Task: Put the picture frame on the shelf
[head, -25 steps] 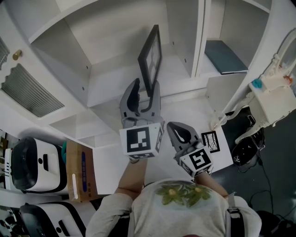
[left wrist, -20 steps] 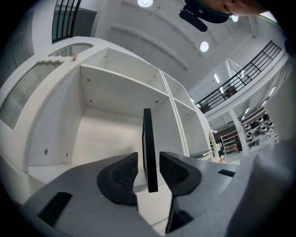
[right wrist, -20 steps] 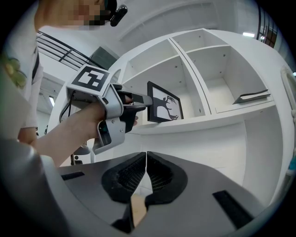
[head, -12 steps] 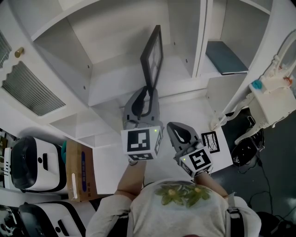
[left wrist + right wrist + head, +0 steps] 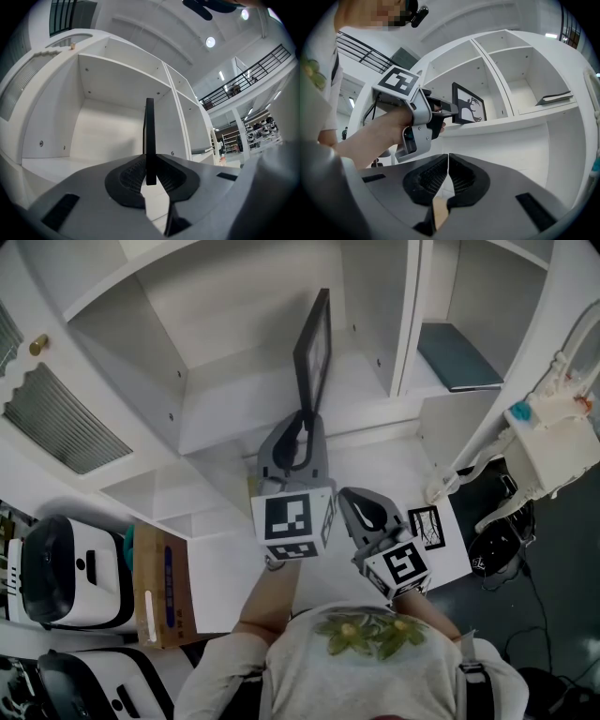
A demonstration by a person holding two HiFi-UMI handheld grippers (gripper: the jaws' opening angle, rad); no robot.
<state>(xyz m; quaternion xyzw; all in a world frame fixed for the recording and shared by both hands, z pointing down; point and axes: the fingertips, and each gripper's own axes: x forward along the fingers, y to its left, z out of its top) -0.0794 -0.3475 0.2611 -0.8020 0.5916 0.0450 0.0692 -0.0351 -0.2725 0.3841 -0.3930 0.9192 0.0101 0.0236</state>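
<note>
Leftmost in the head view, two white machines with black panels [image 5: 56, 577] are seen, and just beside them stands a brown cardboard box [image 5: 167, 589]. Above these, a slatted vent panel [image 5: 66, 423] and a small brass knob [image 5: 37, 345] are set in a white cabinet face. The white shelf [image 5: 234, 404] is divided into open compartments.

In the middle compartment the picture frame [image 5: 312, 354] is held upright, turned edge-on to the head camera. In the right gripper view its face [image 5: 468, 108] shows a black antlered deer on white, and its bottom edge is met by the front of the shelf board. Whether it rests there cannot be told.

The left gripper [image 5: 302, 420] is reached up to the frame's near lower corner. In the left gripper view its jaws [image 5: 150, 171] are closing with the frame's thin black edge [image 5: 150, 136] between them, and the ribbed pads [image 5: 130, 174] are laid against both sides of it. The gripper is carried by a bare hand [image 5: 393, 129].

To its right the right gripper [image 5: 361, 507] is held low, near the body and apart from the shelf. Its jaws [image 5: 448, 164] are brought together with nothing between them.

Beside it a small white card with a black drawing [image 5: 427, 526] is laid. Further right, a dark flat book [image 5: 459, 354] lies in the right compartment, and a white box with tubes [image 5: 553, 446] is seen at the edge.
</note>
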